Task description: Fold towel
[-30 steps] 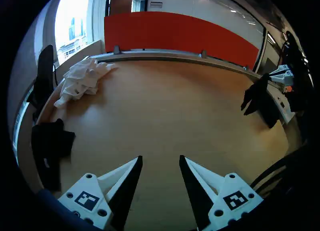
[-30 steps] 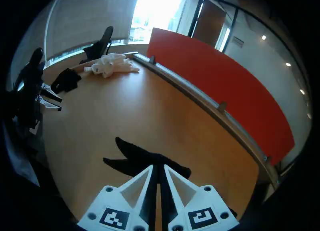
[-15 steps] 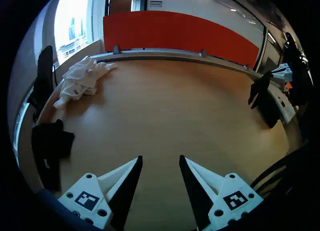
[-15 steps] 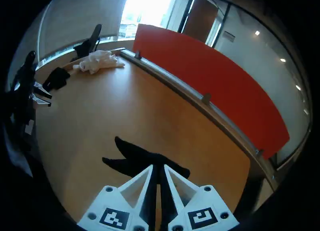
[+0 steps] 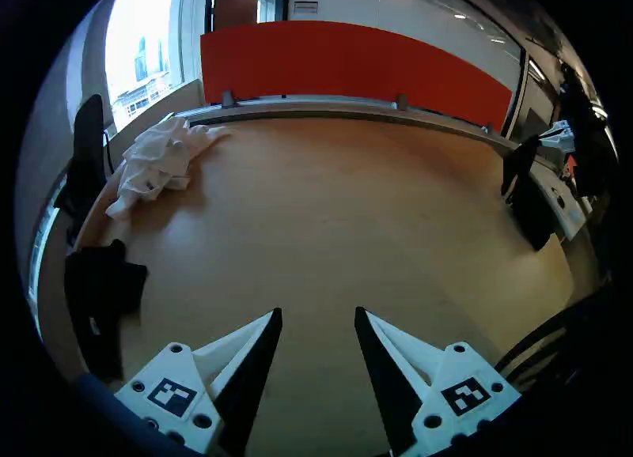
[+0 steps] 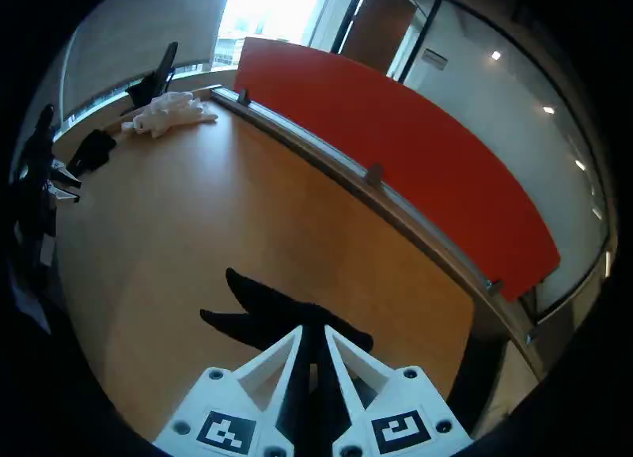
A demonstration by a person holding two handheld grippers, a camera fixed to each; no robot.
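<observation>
Left gripper view. The left tool [image 5: 316, 354] has its fingers spread, holding nothing, low over the wooden surface [image 5: 340, 212]. The dark towel [image 5: 518, 166] appears to hang at the far right edge, well apart from this tool. A white cloth heap [image 5: 158, 163] lies near the far left corner and a black cloth [image 5: 101, 287] at the left edge; a red partition [image 5: 348, 62] closes the far side. Neither cloth stands between the left tool and the towel.

Right gripper view. The right tool [image 6: 315, 340] has its fingers pressed together, pinching the towel [image 6: 273, 311], whose points splay out beyond the tips. Likely risks: the pinch seems to take only a small bunch of cloth, so it could slip free. With one hold the towel may also land crumpled, its corners hard to find. The white cloth heap [image 6: 168, 111] and the black cloth [image 6: 91, 150] lie far off.
</observation>
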